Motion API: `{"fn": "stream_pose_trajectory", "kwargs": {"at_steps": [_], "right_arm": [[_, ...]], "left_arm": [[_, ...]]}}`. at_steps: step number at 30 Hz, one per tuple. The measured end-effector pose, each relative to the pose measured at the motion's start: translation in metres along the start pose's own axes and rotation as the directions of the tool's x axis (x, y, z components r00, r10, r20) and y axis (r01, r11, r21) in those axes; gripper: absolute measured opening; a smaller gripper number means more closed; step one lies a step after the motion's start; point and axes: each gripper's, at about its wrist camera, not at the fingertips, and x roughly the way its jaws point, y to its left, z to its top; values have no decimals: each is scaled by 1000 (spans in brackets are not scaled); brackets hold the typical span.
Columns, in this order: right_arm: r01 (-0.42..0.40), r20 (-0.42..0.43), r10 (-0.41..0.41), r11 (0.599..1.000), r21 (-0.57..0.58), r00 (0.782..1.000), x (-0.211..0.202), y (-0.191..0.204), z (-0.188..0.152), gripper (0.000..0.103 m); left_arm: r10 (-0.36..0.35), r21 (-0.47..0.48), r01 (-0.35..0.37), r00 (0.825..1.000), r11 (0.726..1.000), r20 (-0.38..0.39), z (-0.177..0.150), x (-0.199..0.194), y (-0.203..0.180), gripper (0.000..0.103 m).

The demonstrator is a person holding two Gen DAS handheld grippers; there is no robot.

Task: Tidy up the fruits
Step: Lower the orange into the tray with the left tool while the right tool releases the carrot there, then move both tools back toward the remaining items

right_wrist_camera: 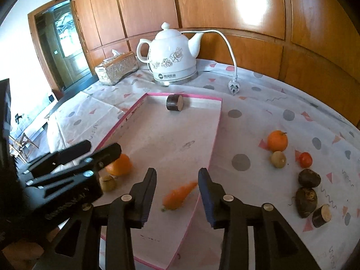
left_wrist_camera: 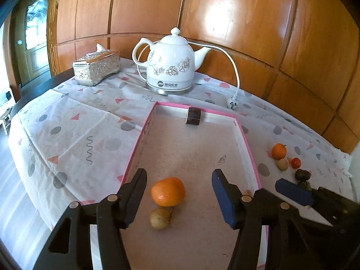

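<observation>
A pink-rimmed shallow box [left_wrist_camera: 247,144] [right_wrist_camera: 219,121] lies on the table. In it are an orange [left_wrist_camera: 168,191] [right_wrist_camera: 120,165], a small brown-yellow fruit [left_wrist_camera: 159,218] [right_wrist_camera: 108,182], a carrot [right_wrist_camera: 178,195] and a dark cut stem piece [left_wrist_camera: 193,116] [right_wrist_camera: 174,103]. My left gripper [left_wrist_camera: 178,193] is open, with the orange between its fingers. My right gripper [right_wrist_camera: 177,193] is open over the carrot; it also shows in the left wrist view [left_wrist_camera: 292,191]. On the cloth to the right lie another orange [right_wrist_camera: 277,140] [left_wrist_camera: 279,151], a small fruit [right_wrist_camera: 278,159], a tomato [right_wrist_camera: 305,159] and dark pieces [right_wrist_camera: 309,178].
A white electric kettle [left_wrist_camera: 171,63] [right_wrist_camera: 172,56] with cord and loose plug [right_wrist_camera: 232,87] stands at the back. A silver tissue box [left_wrist_camera: 96,66] [right_wrist_camera: 117,67] sits at the back left. The wood-panelled wall runs behind. The table edge falls off at left.
</observation>
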Motion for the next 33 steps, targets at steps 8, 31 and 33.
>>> {"fn": "stream_pose_trajectory", "kwargs": {"at_steps": [8, 31, 33], "right_arm": [[44, -13, -43, 997, 67, 999, -8, -16, -19, 50], [259, -58, -256, 894, 366, 965, -51, -130, -83, 50], [272, -66, -268, 883, 382, 961, -53, -138, -87, 50]], "left_arm": [[-22, 2, 22, 1000, 1000, 19, -2, -8, -8, 76], [-144, 164, 149, 989, 975, -45, -28, -12, -68, 78], [-150, 173, 157, 987, 972, -53, -29, -12, -72, 78]]}}
